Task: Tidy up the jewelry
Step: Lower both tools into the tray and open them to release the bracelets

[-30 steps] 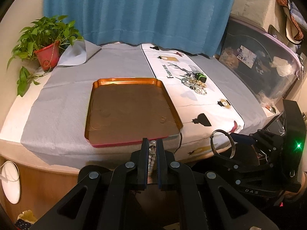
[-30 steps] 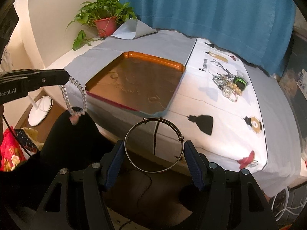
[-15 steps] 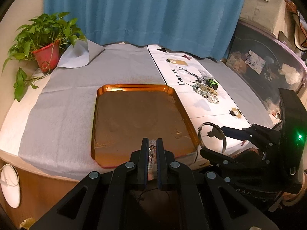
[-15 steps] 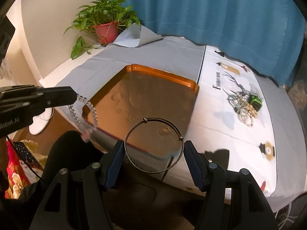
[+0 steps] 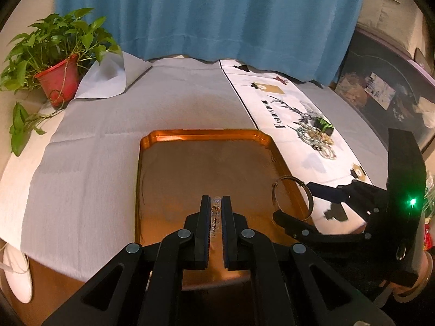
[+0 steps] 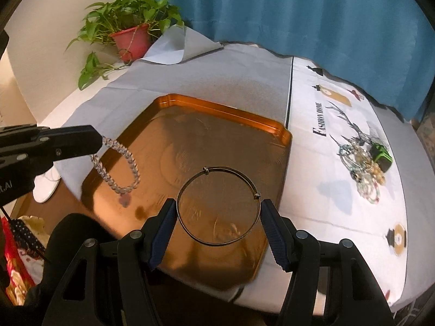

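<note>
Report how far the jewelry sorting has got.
Done: nothing yet; the orange tray holds no jewelry. In hand: the left gripper is shut on a clear bead bracelet that hangs over the tray; the right gripper holds a thin metal bangle between its jaws above the tray. Left: setting both down, then the jewelry pile on the white cloth.

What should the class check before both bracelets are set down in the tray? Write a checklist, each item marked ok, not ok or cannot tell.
1. Left gripper grips the bead bracelet: ok.
2. Right gripper grips the bangle on both sides: ok.
3. Both pieces hang over the tray: ok.
4. Tray floor bare below them: ok.
5. Bracelets apart, not tangled: ok.
6. Height above the tray floor: cannot tell.
</note>
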Tool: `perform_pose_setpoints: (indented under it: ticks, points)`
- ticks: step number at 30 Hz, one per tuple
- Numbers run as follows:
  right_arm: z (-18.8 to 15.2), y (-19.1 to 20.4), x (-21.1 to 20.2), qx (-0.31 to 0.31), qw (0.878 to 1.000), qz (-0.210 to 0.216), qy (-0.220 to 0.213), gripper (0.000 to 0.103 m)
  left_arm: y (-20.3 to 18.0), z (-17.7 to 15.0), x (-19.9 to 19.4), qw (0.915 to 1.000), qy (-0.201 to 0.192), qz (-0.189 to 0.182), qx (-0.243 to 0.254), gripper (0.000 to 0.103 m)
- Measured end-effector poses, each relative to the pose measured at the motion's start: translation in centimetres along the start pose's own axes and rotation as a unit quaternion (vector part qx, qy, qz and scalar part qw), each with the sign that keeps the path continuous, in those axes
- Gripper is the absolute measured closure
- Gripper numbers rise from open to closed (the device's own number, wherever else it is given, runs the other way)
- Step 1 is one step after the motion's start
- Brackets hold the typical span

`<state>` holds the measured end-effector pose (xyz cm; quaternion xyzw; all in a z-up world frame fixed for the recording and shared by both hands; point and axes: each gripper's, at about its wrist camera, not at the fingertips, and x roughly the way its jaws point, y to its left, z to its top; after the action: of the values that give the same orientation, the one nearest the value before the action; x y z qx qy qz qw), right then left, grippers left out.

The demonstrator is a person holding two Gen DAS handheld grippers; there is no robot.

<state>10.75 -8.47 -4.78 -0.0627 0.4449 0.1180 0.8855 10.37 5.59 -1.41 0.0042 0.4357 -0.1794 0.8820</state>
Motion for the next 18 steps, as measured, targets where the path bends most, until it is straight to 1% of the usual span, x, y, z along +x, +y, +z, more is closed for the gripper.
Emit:
perform_pose_setpoints:
  ticks: [5,7,9,11,12,13,14,15,16,18]
  points:
    - [0.7,-0.2,1.8,-0.001,1.0,-0.002,0.002,0.04,0.6,1.1,2.3,0.9999,0.008,0.006,0.0,0.098]
    - [1.0,-0.3,2.6,-0.002,1.0,-0.005,0.005,0.039,0.9,1.3,3.3,0.9998,0.014,0.015,0.0,0.098]
    - [1.5,-0.5,3.5,0.0,1.0,-0.01,0.008,0.039,1.5,1.5,4.2,0.9996,0.02,0.017,-0.009,0.097]
    - [1.8,-0.5,4.0,0.002,1.0,-0.015,0.011,0.039,2.1,1.7,5.0,0.999,0.024,0.031,-0.02,0.092]
    - [2.0,-0.5,4.3,0.002,1.0,-0.02,0.015,0.037,2.4,1.7,5.3,0.9986,0.028,0.04,-0.02,0.072]
    - [2.0,-0.5,4.4,-0.001,1.0,-0.023,0.019,0.026,2.6,1.7,5.5,0.9979,0.033,0.051,-0.022,0.033]
    - [1.9,-0.4,4.4,-0.006,0.999,-0.029,0.021,0.015,2.7,1.6,5.6,0.9965,0.036,0.072,-0.026,0.015]
    - [1.6,-0.3,4.1,-0.011,0.999,-0.034,0.017,0.012,2.8,1.3,5.3,0.9952,0.026,0.09,-0.029,0.002]
    - [1.4,-0.2,3.9,-0.015,0.999,-0.033,0.015,0.012,2.8,1.0,4.7,0.9944,0.011,0.1,-0.031,0.002]
    - [0.3,0.0,3.1,-0.024,0.999,-0.027,0.023,0.012,2.9,0.4,4.0,0.9936,0.013,0.108,-0.028,0.002]
